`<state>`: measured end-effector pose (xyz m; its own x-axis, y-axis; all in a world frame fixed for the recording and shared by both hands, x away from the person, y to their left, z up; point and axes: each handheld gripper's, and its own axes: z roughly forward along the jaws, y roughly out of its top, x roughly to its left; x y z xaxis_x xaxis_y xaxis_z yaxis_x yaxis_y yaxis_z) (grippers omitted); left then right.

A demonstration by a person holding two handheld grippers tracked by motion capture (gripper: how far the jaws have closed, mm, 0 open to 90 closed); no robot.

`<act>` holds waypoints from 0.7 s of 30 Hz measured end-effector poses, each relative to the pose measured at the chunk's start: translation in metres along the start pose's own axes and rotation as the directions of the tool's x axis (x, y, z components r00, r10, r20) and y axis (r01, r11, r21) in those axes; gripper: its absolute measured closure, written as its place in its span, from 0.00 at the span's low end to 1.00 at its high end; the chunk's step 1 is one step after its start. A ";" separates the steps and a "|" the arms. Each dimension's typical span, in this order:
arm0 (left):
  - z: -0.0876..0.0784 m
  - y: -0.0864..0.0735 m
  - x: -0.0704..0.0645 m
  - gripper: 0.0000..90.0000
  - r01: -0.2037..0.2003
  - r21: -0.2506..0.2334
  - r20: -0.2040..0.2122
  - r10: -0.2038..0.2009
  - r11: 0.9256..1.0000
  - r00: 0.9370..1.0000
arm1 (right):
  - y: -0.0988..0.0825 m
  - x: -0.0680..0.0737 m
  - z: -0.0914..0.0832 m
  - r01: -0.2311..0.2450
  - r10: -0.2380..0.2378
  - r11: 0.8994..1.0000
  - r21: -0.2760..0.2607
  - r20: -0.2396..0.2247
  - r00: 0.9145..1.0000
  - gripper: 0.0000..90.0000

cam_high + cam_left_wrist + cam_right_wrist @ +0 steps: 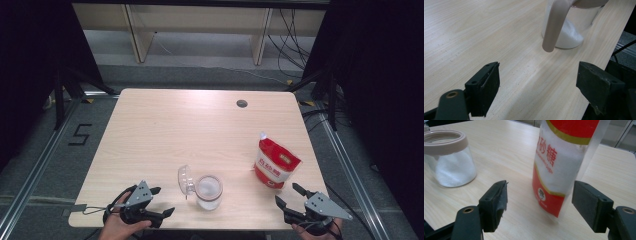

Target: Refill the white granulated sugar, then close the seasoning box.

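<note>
— Two grippers, left to right: what shows?

— The left gripper (159,201), at seven o'clock on the table (165,125), gapes wide with nothing between its jaws. The jar (208,192), at six, is cut off at the top in the left gripper view; its lid (185,179) is tipped open.

— And right?

— The right gripper (288,195), at five, stands wide apart, gripping nothing; the sugar pouch (275,163) stands upright just beyond, its top cropped in the right gripper view.
</note>
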<state>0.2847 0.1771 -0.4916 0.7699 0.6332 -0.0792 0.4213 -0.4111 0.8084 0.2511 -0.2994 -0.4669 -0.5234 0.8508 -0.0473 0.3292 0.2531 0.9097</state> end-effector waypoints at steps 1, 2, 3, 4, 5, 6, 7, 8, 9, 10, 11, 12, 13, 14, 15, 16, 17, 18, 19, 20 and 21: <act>0.000 0.000 0.000 0.21 0.002 -0.002 -0.001 -0.002 1.000 1.000 | 0.000 0.001 -0.001 -0.005 0.005 1.000 0.003 0.001 1.000 0.33; -0.001 0.000 0.001 0.21 -0.006 -0.001 -0.004 0.006 1.000 1.000 | -0.001 0.002 -0.001 0.004 -0.004 1.000 0.000 -0.015 1.000 0.33; -0.001 0.000 0.000 0.21 0.000 -0.008 -0.004 0.000 1.000 1.000 | -0.001 0.002 0.000 0.004 -0.004 1.000 -0.001 -0.020 1.000 0.33; -0.001 0.000 0.001 0.21 -0.010 -0.005 -0.007 0.010 1.000 1.000 | -0.002 0.003 -0.001 -0.003 0.003 1.000 0.008 -0.021 1.000 0.33; -0.001 0.000 0.001 0.21 -0.009 -0.006 -0.006 0.009 1.000 1.000 | -0.002 0.004 -0.001 0.000 0.000 1.000 0.011 -0.021 1.000 0.33; 0.000 -0.001 0.001 0.21 -0.007 -0.015 -0.004 0.007 1.000 1.000 | -0.002 0.005 -0.001 0.003 -0.002 1.000 0.016 -0.026 1.000 0.33; 0.000 -0.001 0.001 0.21 -0.007 -0.015 -0.004 0.007 1.000 1.000 | -0.003 0.006 -0.001 -0.003 0.003 1.000 0.019 -0.028 1.000 0.33; 0.000 -0.001 0.000 0.21 0.004 -0.010 0.001 -0.004 1.000 1.000 | -0.003 0.006 -0.001 -0.003 0.003 1.000 0.019 -0.028 1.000 0.33; 0.000 0.000 0.000 0.21 0.001 0.000 -0.002 -0.001 1.000 1.000 | -0.004 0.007 -0.001 0.013 -0.012 1.000 0.020 -0.044 0.999 0.32; 0.000 0.000 0.000 0.21 -0.001 0.000 -0.002 0.001 1.000 1.000 | -0.004 0.007 -0.002 0.013 -0.013 1.000 0.020 -0.041 0.999 0.32; 0.000 0.000 0.000 0.21 -0.007 -0.001 -0.005 0.007 1.000 1.000 | -0.005 0.007 -0.002 0.022 -0.021 1.000 0.019 -0.038 0.999 0.32; -0.001 0.000 0.000 0.21 -0.001 -0.007 -0.002 0.001 1.000 1.000 | -0.005 0.008 -0.002 0.017 -0.016 1.000 0.022 -0.043 0.999 0.32; -0.001 0.000 0.000 0.21 0.001 -0.010 -0.002 -0.001 1.000 1.000 | -0.006 0.009 -0.004 0.004 -0.003 1.000 0.029 -0.038 0.999 0.32; -0.001 0.000 0.002 0.21 -0.022 -0.004 -0.007 0.022 1.000 1.000 | -0.006 0.010 -0.004 0.010 -0.009 1.000 0.029 -0.039 0.999 0.32; 0.000 -0.001 0.001 0.21 -0.003 -0.020 -0.003 0.002 1.000 1.000 | -0.006 0.010 -0.004 0.002 -0.001 0.999 0.033 -0.047 0.999 0.32; -0.001 -0.001 0.001 0.21 -0.007 -0.014 -0.007 0.007 1.000 1.000 | -0.007 0.010 -0.003 0.019 -0.018 0.999 0.026 -0.049 0.999 0.32; -0.001 -0.001 0.001 0.21 -0.009 -0.015 -0.005 0.009 1.000 1.000 | -0.007 0.013 -0.004 -0.010 0.012 0.999 0.039 -0.051 0.999 0.32; -0.001 0.000 -0.001 0.21 0.005 -0.014 0.004 -0.005 1.000 1.000 | -0.007 0.011 -0.002 0.038 -0.037 0.999 0.027 -0.057 0.998 0.32; -0.001 0.000 -0.001 0.21 -0.015 -0.015 0.004 0.015 1.000 1.000 | -0.007 0.012 -0.002 0.041 -0.039 0.999 0.032 -0.056 0.998 0.32; -0.002 0.001 -0.001 0.21 -0.028 0.004 -0.009 0.028 1.000 1.000 | -0.007 0.013 0.000 0.051 -0.049 0.998 0.033 -0.061 0.997 0.32; -0.002 0.001 -0.002 0.21 -0.014 -0.015 0.006 0.014 1.000 1.000 | -0.007 0.015 0.000 0.042 -0.040 0.999 0.029 -0.068 0.997 0.32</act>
<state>0.2826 0.1765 -0.4893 0.7784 0.6237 -0.0716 0.4037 -0.4098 0.8180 0.2413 -0.2887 -0.4738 -0.5888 0.8064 -0.0553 0.3297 0.3021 0.8944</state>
